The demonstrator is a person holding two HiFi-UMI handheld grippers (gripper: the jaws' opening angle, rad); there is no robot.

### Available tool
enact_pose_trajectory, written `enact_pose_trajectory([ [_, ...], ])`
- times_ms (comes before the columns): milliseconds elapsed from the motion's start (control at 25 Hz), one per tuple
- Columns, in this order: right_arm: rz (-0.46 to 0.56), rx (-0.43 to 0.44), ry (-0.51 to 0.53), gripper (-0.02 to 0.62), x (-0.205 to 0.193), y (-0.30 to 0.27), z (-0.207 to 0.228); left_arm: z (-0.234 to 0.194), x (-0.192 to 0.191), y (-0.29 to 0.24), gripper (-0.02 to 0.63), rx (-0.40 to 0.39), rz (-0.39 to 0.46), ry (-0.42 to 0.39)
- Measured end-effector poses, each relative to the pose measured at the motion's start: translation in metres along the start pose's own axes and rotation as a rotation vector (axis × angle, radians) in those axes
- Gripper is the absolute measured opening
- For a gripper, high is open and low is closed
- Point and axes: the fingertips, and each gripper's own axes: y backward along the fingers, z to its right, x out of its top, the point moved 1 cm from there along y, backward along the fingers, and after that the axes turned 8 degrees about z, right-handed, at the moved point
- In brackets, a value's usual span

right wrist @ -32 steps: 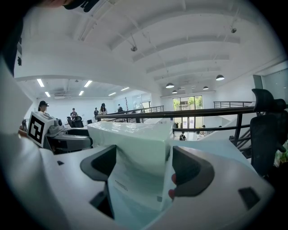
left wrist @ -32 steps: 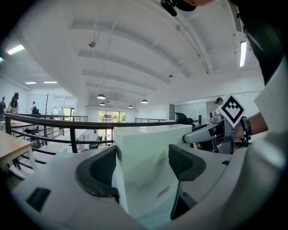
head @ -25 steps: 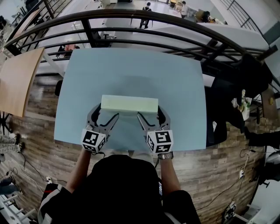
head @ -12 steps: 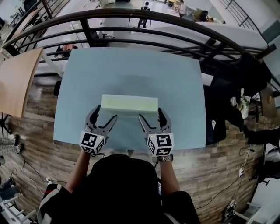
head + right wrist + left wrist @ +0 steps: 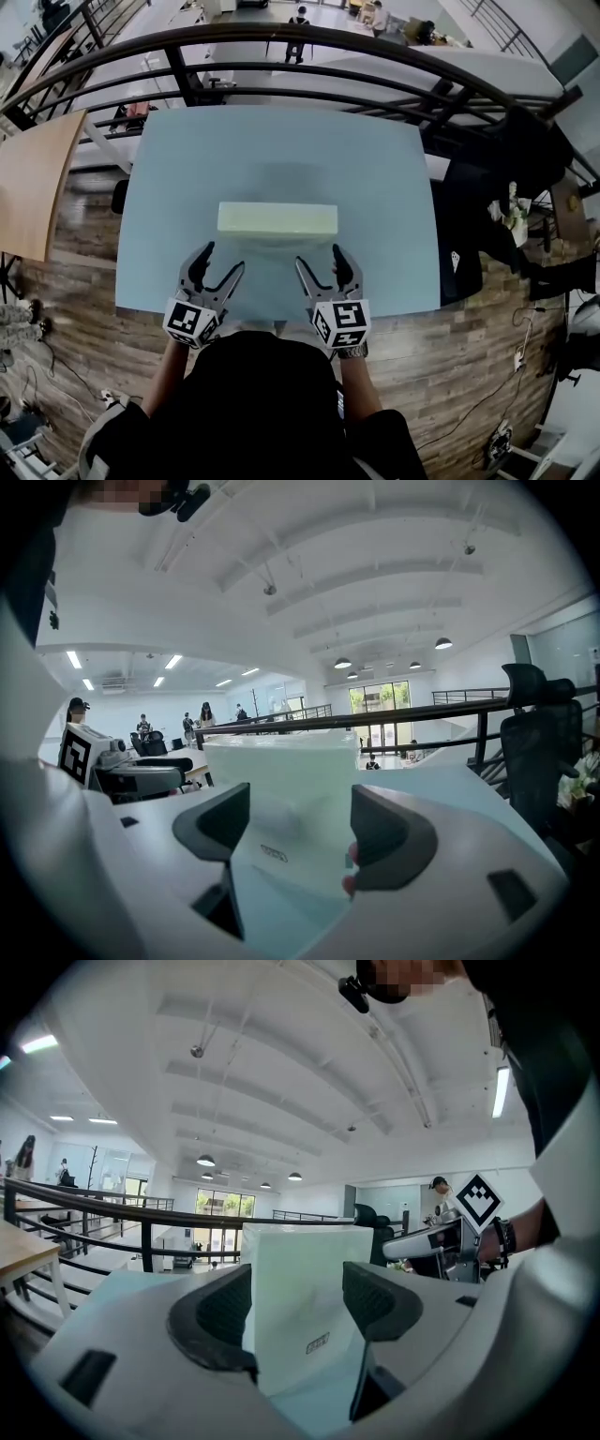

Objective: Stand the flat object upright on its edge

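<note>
I find the pale block point(image 5: 277, 218) standing on its long edge mid-table point(image 5: 375, 169), left gripper point(image 5: 225, 256) and right gripper point(image 5: 319, 255) released, jaws just narrowing on nothing; I should retreat straight nearward, level, without brushing it.

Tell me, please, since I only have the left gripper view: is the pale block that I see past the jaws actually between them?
Observer: No. In the head view the left gripper sits short of the block, with bare table between them. Its jaws have just been closing a little, on nothing.
Operator: And how does the right gripper stand?
Observer: The right gripper is level with the left one and also short of the block, toward its right end. Its jaws are apart and empty, and have just been closing slightly too.
Operator: How does the block lie on the table?
Observer: Its long side runs left to right, facing the person.
</note>
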Motion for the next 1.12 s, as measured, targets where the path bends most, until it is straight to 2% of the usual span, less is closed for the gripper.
enact_pose_trajectory([
  [160, 0.024, -0.002, -0.034, 0.251, 0.005, 0.011, -0.015, 0.01, 0.013, 0.006, 0.282, -0.018, 0.029, -0.015],
  [320, 0.021, 0.022, -0.054, 0.179, 0.005, 0.015, -0.034, 0.024, 0.024, 0.011, 0.239, -0.055, 0.024, -0.012],
  [400, 0.025, 0.038, -0.049, 0.139, 0.006, 0.015, -0.046, 0.025, 0.025, 0.014, 0.196, -0.054, 0.036, -0.022],
  [520, 0.049, 0.051, -0.053, 0.087, 0.015, 0.014, -0.059, 0.023, 0.035, 0.017, 0.095, -0.038, 0.06, -0.019],
  [760, 0.073, 0.038, -0.069, 0.035, 0.026, 0.02, -0.068, 0.022, 0.044, 0.017, 0.005, 0.008, 0.092, -0.004],
  [1000, 0.119, 0.016, -0.138, 0.009, 0.039, 0.03, -0.066, 0.035, 0.047, 0.012, 0.003, -0.033, 0.083, -0.005],
  [1120, 0.136, 0.014, -0.141, 0.009, 0.043, 0.033, -0.067, 0.033, 0.047, 0.012, 0.003, -0.034, 0.101, -0.006],
])
